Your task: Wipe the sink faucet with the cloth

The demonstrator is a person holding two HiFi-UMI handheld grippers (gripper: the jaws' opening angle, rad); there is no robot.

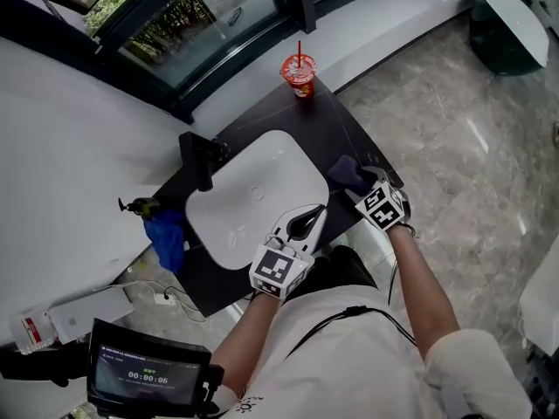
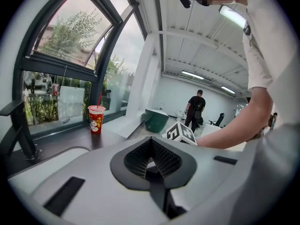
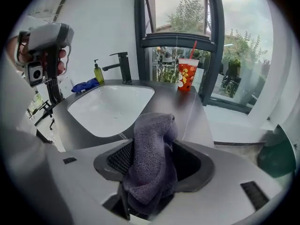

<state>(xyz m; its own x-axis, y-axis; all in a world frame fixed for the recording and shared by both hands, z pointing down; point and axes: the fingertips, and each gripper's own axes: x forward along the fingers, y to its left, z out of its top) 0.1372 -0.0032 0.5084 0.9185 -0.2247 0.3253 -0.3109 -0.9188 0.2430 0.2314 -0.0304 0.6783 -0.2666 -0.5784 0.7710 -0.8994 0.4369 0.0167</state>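
Note:
A black faucet (image 1: 199, 157) stands at the left rim of the white sink (image 1: 253, 195), set in a dark counter. My right gripper (image 1: 354, 182) hovers over the counter's right edge beside the basin. In the right gripper view its jaws (image 3: 157, 142) stand wide, and a purple cloth (image 3: 152, 158) drapes loosely between them without being pinched; the faucet (image 3: 123, 65) is far across the sink (image 3: 112, 107). The cloth (image 1: 345, 171) shows as a dark bundle at the gripper's tip. My left gripper (image 1: 320, 210) hangs over the sink's near rim, its fingertips (image 2: 151, 140) together on nothing.
A red cup with a straw (image 1: 299, 75) stands at the counter's far end. A green soap bottle (image 3: 98, 73) and a blue cloth (image 1: 166, 238) lie left of the faucet. Windows run behind the counter. A person in black (image 2: 196, 108) stands far off.

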